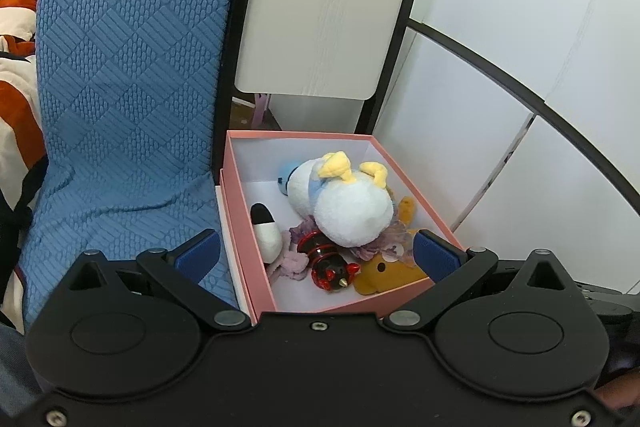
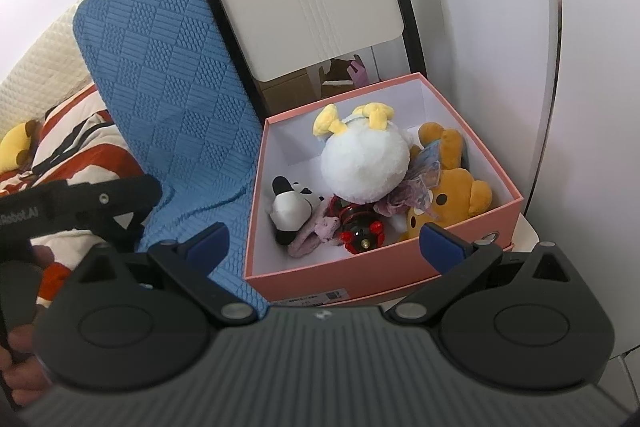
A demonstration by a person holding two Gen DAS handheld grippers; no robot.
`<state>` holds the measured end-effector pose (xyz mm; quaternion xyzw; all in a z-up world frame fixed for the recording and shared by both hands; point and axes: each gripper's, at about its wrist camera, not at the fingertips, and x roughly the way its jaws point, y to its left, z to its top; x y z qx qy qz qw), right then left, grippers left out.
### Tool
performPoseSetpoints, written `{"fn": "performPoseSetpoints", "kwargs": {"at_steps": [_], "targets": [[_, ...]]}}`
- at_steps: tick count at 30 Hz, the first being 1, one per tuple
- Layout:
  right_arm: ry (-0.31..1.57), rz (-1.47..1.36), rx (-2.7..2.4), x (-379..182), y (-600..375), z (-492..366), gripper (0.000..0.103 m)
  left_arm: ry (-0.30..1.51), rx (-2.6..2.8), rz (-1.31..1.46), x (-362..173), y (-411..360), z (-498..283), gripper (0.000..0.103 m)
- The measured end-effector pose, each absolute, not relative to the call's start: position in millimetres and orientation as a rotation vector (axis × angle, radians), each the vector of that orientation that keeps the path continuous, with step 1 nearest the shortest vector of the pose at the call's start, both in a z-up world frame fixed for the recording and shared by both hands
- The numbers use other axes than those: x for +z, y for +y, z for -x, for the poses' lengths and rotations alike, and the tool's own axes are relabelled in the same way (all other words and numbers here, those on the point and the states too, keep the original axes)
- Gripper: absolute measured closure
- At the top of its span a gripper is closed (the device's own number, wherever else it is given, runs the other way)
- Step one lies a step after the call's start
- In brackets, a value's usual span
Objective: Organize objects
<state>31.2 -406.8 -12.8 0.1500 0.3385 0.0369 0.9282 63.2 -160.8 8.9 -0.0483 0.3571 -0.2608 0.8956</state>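
Several toys under the white plush [image 2: 366, 163] stay half hidden.

Left wrist view: close above the near-left corner of the pink box [image 1: 244, 227], facing forward and down past blue finger pads [image 1: 199, 254] towards the folding chair back [image 1: 320, 27]. Right wrist view: slightly farther back and higher, near side of the same box [image 2: 360, 267], angled left. Shared by both: box, white plush duck [image 1: 348, 207] [image 2: 364, 163], blue quilted cover [image 1: 132, 67] [image 2: 168, 67], chair back.

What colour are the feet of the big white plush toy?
Yellow feet on the white plush toy; right wrist view.
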Motion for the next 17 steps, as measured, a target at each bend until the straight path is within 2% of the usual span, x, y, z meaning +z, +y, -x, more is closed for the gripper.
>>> {"fn": "performPoseSetpoints", "kwargs": {"at_steps": [17], "targets": [[0.693,-0.32,0.07,-13.9,-410.6,-30.9,0.0,0.715,-0.573,0.089,14.3,-163.7,-58.8,0.0]]}}
